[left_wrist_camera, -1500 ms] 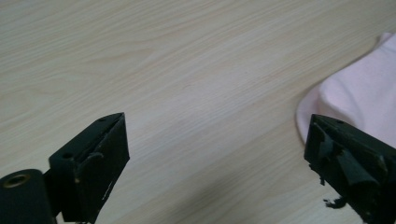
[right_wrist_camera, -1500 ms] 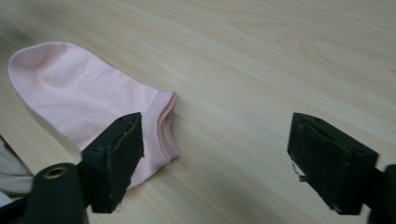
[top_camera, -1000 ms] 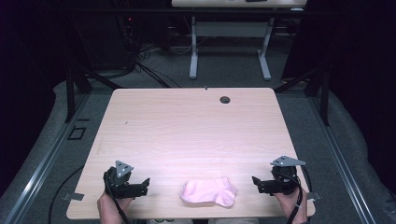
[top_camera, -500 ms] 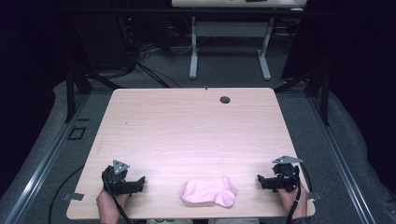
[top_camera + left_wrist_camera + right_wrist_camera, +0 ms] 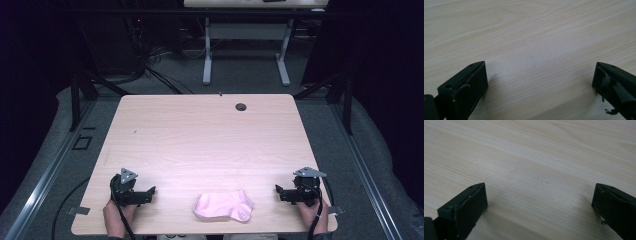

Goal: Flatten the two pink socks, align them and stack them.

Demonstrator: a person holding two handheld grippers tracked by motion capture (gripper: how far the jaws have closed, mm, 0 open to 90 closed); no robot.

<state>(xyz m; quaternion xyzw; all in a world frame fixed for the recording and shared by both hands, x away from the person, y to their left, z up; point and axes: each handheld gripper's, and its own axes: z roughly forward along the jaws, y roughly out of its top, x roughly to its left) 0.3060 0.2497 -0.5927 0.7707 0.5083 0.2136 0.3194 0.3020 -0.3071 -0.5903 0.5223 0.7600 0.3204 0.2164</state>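
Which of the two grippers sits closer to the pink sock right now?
The left gripper: the strip of bare table between its jaws and the pink sock is a bit narrower than the one before the right gripper. Both have jaws wide open, touching nothing.

The sock (image 5: 223, 205) is plain pale pink, no print on it. The surface (image 5: 200, 135) is light wood with a fine streaky grain, plus one small dark round hole (image 5: 241, 106). Both tongs, left (image 5: 150, 192) and right (image 5: 278, 192), are matte black with grey top plates.
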